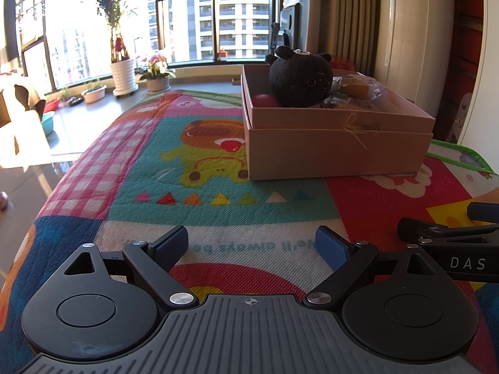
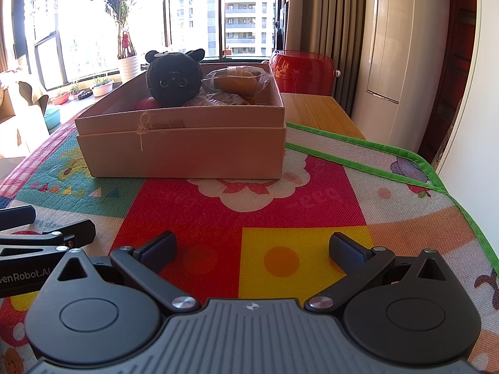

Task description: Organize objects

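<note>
A pink cardboard box [image 1: 336, 152] [image 2: 187, 152] stands on the colourful play mat [image 1: 193, 187] [image 2: 280, 205]. In it are a black plush toy [image 1: 301, 78] [image 2: 173, 81], a red ball [image 1: 265, 101] [image 2: 145, 104] and bagged bread [image 1: 358, 88] [image 2: 237, 81]. My left gripper [image 1: 252, 247] is open and empty, low over the mat, well short of the box. My right gripper [image 2: 254, 251] is open and empty, also low over the mat in front of the box. Each gripper shows at the edge of the other's view.
A red round stool [image 2: 301, 70] and a wooden table top [image 2: 318, 112] lie behind the box on the right. Potted plants [image 1: 124, 71] line the window sill. A white cabinet [image 2: 399, 46] and curtains stand at the right. The mat's green edge [image 2: 436, 171] runs at the right.
</note>
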